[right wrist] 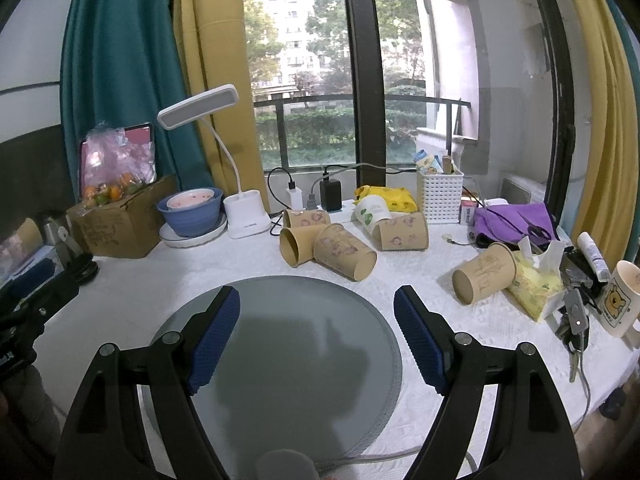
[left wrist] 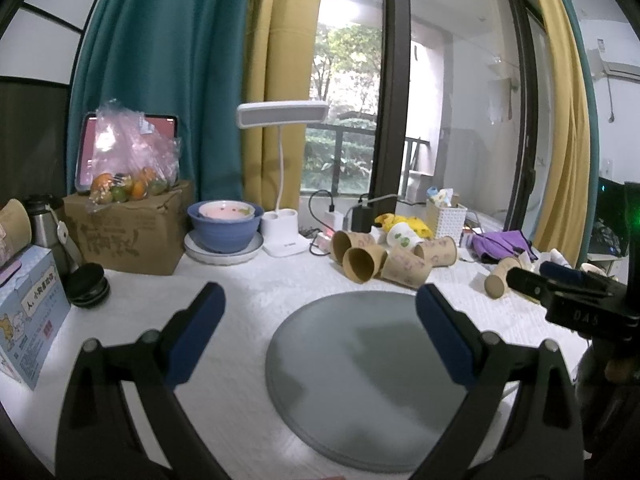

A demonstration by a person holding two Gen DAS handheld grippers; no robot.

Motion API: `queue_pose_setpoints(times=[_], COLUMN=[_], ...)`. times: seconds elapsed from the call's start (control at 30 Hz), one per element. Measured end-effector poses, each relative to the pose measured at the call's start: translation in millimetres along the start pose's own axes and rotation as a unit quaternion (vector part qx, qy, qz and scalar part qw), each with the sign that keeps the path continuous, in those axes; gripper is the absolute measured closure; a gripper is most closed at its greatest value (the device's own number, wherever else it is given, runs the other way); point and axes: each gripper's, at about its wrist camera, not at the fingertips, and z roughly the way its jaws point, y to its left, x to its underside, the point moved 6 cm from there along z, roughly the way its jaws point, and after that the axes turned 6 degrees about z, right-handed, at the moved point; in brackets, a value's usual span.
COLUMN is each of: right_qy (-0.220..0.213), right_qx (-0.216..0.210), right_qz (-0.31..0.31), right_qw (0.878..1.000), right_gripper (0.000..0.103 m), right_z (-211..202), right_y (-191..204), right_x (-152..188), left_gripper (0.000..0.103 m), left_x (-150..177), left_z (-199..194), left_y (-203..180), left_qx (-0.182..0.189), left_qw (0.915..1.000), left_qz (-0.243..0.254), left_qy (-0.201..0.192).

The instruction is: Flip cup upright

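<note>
Several brown paper cups lie on their sides behind a round grey mat (right wrist: 288,344), which also shows in the left wrist view (left wrist: 360,368). One cluster (right wrist: 332,240) lies beyond the mat's far edge, also in the left wrist view (left wrist: 380,260). A lone tipped cup (right wrist: 484,280) lies to the right, and shows in the left wrist view (left wrist: 498,278). My left gripper (left wrist: 320,300) is open and empty above the mat's near left. My right gripper (right wrist: 316,304) is open and empty over the mat. Its black body shows in the left wrist view (left wrist: 560,288), right next to the lone cup.
A blue bowl on a plate (right wrist: 192,212), a white desk lamp (right wrist: 244,216) and a cardboard box with fruit (right wrist: 120,224) stand at the back left. A white basket (right wrist: 440,196), purple cloth (right wrist: 516,220), tissue pack (right wrist: 536,284), keys (right wrist: 576,332) and mug (right wrist: 620,300) crowd the right.
</note>
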Motion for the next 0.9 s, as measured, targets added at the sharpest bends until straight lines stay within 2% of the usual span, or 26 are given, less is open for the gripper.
queue_pose_setpoints(times=[0.9], right_qy=[-0.001], right_qx=[-0.002], right_qz=[-0.001], right_qw=[1.000], right_gripper=[0.021], right_z=[-0.4], right_y=[1.5], right_x=[0.0], left_gripper=[0.006], left_x=[-2.0], left_z=[-0.6], left_y=[1.3], left_qx=[0.001], left_qw=[1.0000], left_qz=[-0.001], left_qy=[0.001])
